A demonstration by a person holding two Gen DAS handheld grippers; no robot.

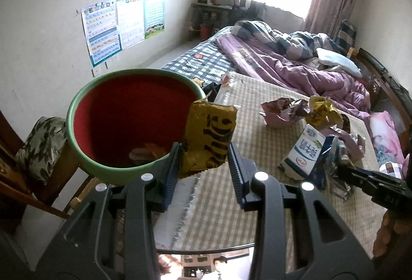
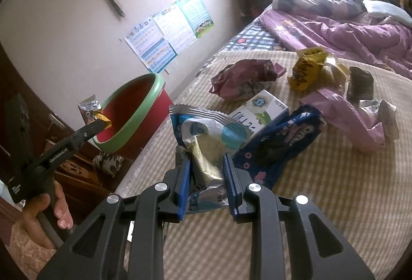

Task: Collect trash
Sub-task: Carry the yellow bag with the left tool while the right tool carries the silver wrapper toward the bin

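Trash wrappers: light, crinkly foil, slippery; my left gripper (image 1: 203, 161) pinches yellow foil wrapper (image 1: 208, 137) lower-centre; right gripper (image 2: 207, 178) clamps silver-blue foil packet (image 2: 206, 146); grip flat edges.

Your left gripper (image 1: 203, 159) has its blue pads clamped on a crumpled yellow wrapper (image 1: 209, 137), held in the air right at the near rim of the red bin (image 1: 77, 110) with the green edge, which has some scraps lying at its bottom. To the right, on the checked mat (image 1: 231, 202), sit a white and green carton (image 1: 303, 151), a maroon wrapper (image 1: 280, 110) and another yellow wrapper (image 1: 322, 112), with your right gripper (image 1: 370, 177) reaching in from the right edge by the carton
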